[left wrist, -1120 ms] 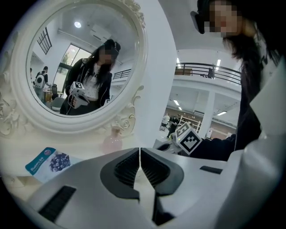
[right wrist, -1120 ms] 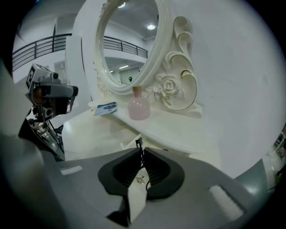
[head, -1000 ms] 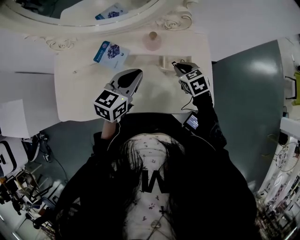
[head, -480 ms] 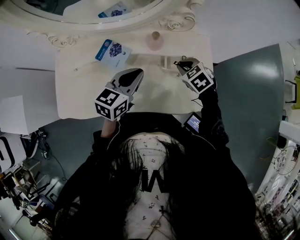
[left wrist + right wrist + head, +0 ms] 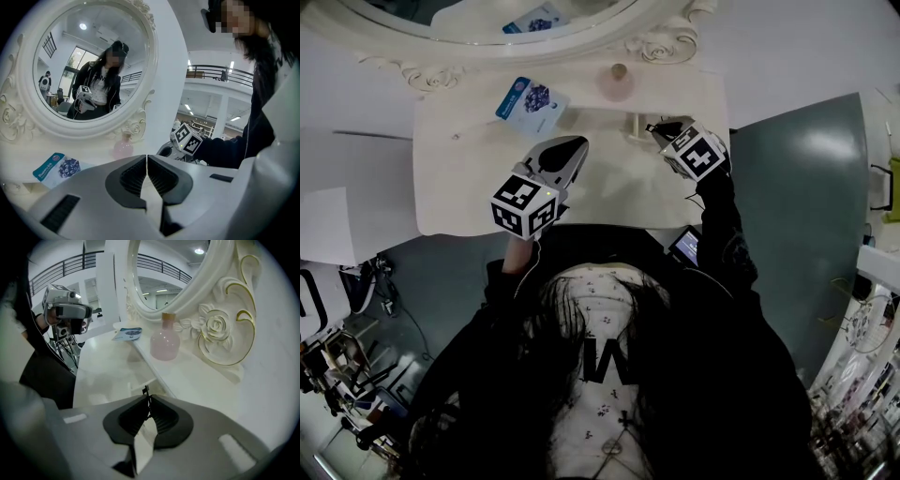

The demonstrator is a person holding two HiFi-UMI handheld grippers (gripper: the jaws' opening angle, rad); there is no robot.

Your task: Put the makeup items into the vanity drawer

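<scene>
Since a second ago, the right gripper (image 5: 661, 129) has edged slightly closer to the back of the white vanity table (image 5: 459, 187). The left gripper (image 5: 572, 148) hangs in much the same spot over the middle of the top.

At the back of the table stands a round mirror (image 5: 61, 28) in a carved white frame with gilt-edged scrolls and a rose. A person in dark sleeves leans over the near edge, and the pale shirt (image 5: 605, 366) carries one large dark letter that reads as "W". Each gripper has a cube of black-and-white square markers with no words on it.

The left gripper's jaws are pressed together with nothing between them. The right gripper's jaws are also closed, and their tips nip a small dark piece (image 5: 145, 391). What that piece is cannot be told. It sits just in front of a small white part (image 5: 634, 125) that juts from the edge of the raised shelf (image 5: 197, 376).

A blue-and-white packet (image 5: 530, 99) lies flat on the table top, left of both grippers. It shows a picture of dark berries, and the white writing along its blue band is too small to read with certainty. A pink round bottle (image 5: 618, 84) with a tan stopper stands upright on the shelf below the mirror frame. No label can be seen on it. Both items are out in the open, well apart from each other.
</scene>
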